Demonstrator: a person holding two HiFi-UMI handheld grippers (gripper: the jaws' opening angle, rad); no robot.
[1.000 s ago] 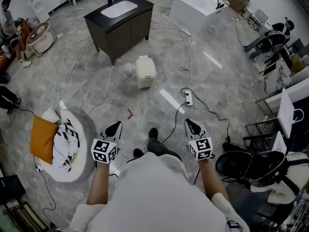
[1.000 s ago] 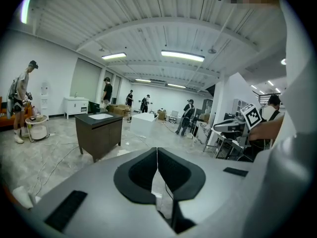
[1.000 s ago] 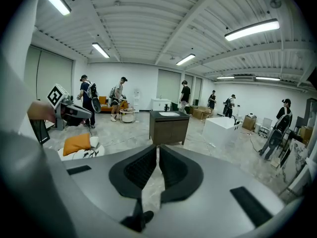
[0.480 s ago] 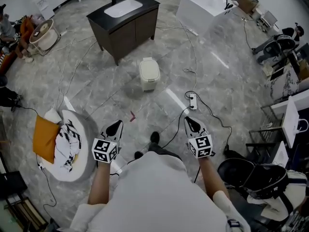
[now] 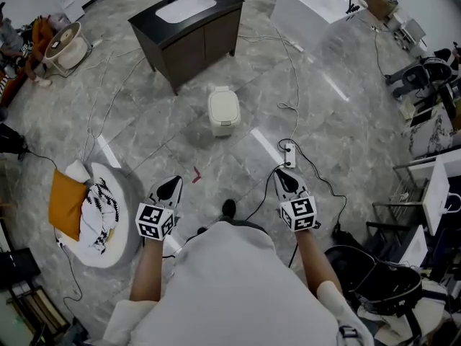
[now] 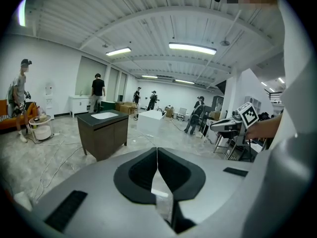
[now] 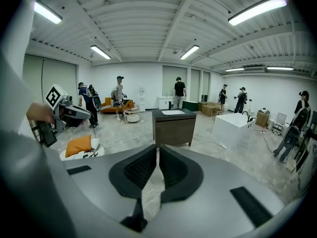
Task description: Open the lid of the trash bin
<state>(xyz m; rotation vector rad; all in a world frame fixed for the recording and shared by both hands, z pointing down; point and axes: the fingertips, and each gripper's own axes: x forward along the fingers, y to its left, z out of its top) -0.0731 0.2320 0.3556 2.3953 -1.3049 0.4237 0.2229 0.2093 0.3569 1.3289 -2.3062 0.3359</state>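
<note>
The trash bin [image 5: 224, 110] is small and cream-coloured, and it stands on the marble floor with its lid down, in front of the person. Both grippers are held at waist height well short of it. The left gripper [image 5: 173, 182] is shut with nothing in it, and in the left gripper view its black jaws [image 6: 157, 149] meet. The right gripper [image 5: 280, 174] is also shut and empty, its jaws closed together in the right gripper view [image 7: 157, 147]. Neither gripper view shows the bin clearly.
A dark vanity cabinet [image 5: 189, 27] with a white sink stands beyond the bin, with a white bathtub [image 5: 317, 9] to its right. Cables and a power strip [image 5: 289, 152] cross the floor. A round cushion with an orange pillow [image 5: 90, 211] lies at the left and an office chair [image 5: 382, 283] at the right.
The person has stepped forward. The bin and cabinet have slid down the head view, closer to both grippers. Both grippers stay shut.
</note>
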